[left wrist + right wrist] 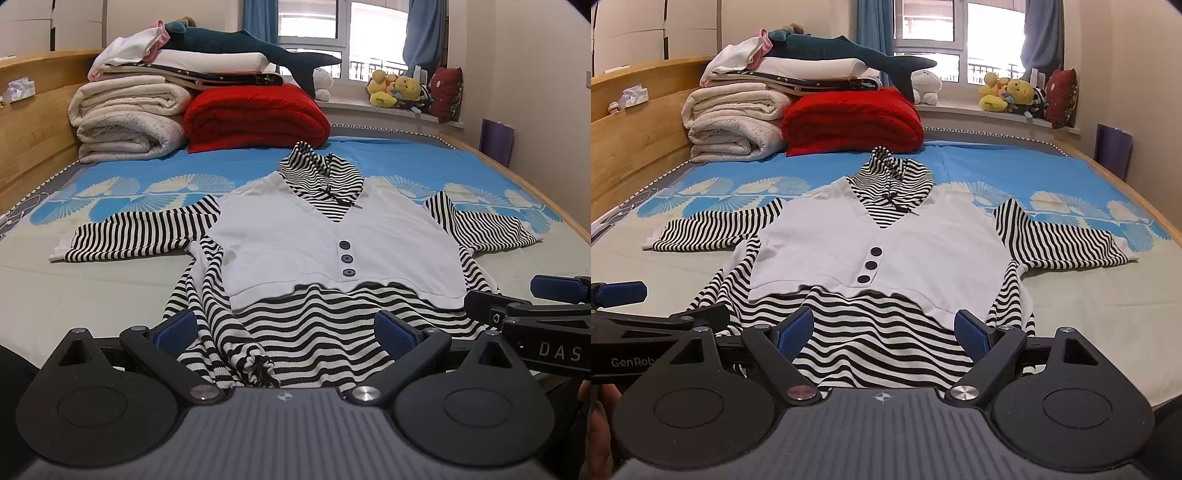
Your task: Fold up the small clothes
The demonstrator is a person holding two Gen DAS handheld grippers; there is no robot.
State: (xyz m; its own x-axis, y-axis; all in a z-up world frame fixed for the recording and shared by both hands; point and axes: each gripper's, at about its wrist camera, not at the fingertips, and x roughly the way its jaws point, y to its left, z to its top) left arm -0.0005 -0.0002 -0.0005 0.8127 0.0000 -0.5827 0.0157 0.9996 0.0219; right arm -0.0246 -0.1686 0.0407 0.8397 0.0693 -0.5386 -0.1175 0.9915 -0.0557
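A small hooded top (332, 240) (879, 243) lies face up on the bed, sleeves spread to both sides. It has a white vest front with three dark buttons, black-and-white striped sleeves, hood and lower part. My left gripper (286, 328) hovers open over the striped hem's left half, where a bunched drawstring knot (258, 369) lies. My right gripper (884, 332) is open above the hem's right half, nothing between its blue pads. Each gripper shows at the edge of the other's view, the right gripper (524, 306) and the left gripper (661, 310).
The bed (92, 280) has a blue floral sheet. Folded cream blankets (125, 122), a red quilt (255, 114) and a plush shark (243, 44) are piled at the headboard end. Stuffed toys (399, 88) sit on the window sill. A wooden bed frame (1126, 192) runs along the right.
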